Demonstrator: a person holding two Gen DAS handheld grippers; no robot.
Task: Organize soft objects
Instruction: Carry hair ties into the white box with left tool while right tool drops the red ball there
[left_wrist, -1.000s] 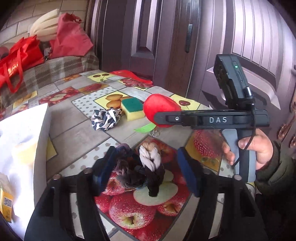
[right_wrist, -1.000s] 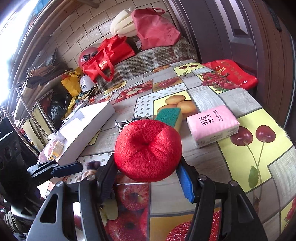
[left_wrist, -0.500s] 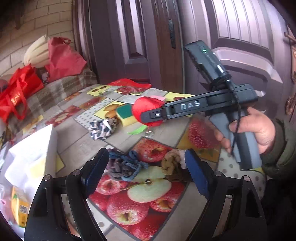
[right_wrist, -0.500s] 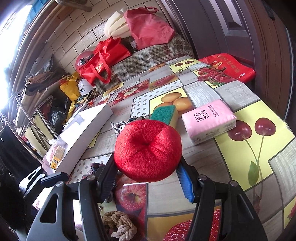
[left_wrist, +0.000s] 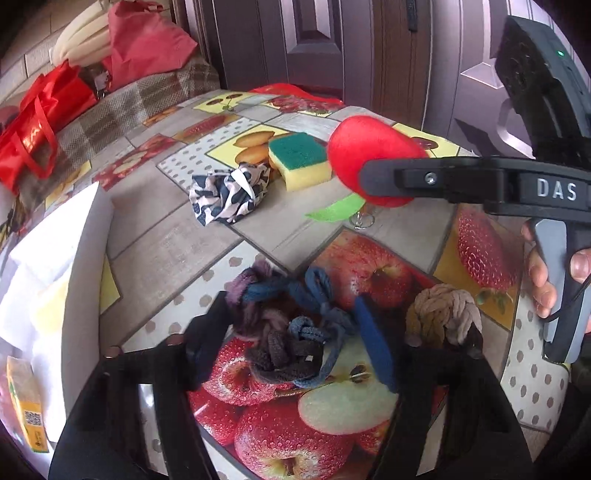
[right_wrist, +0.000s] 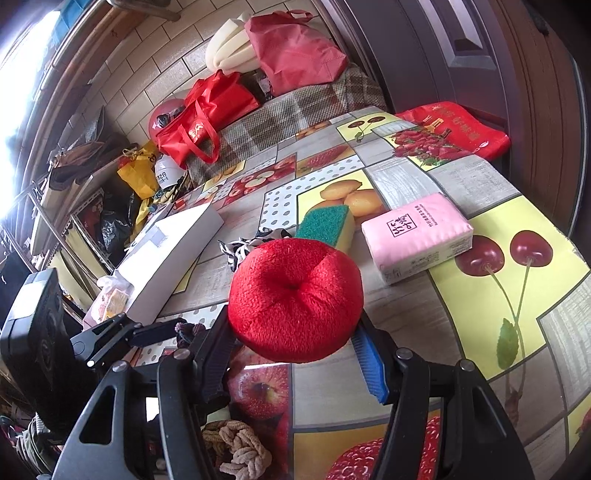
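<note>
My left gripper (left_wrist: 291, 339) is open, its fingers on either side of a dark purple-and-blue rope knot toy (left_wrist: 284, 332) lying on the table. A beige rope knot (left_wrist: 443, 314) lies just to its right; it also shows in the right wrist view (right_wrist: 236, 446). My right gripper (right_wrist: 295, 354) is shut on a red plush apple (right_wrist: 295, 299) and holds it above the table; the apple also shows in the left wrist view (left_wrist: 373, 155), with its green leaf (left_wrist: 336, 210) hanging down.
A green-and-yellow sponge (right_wrist: 328, 225), a black-and-white scrunchie (left_wrist: 229, 192) and a pink tissue pack (right_wrist: 417, 232) lie further back. A white box (left_wrist: 55, 277) stands at the left. A red flat bag (right_wrist: 454, 129) lies at the far table edge.
My left gripper has come down and forward around the dark rope toy. The beige knot now lies to its right, outside the fingers. The right gripper still holds the apple.
</note>
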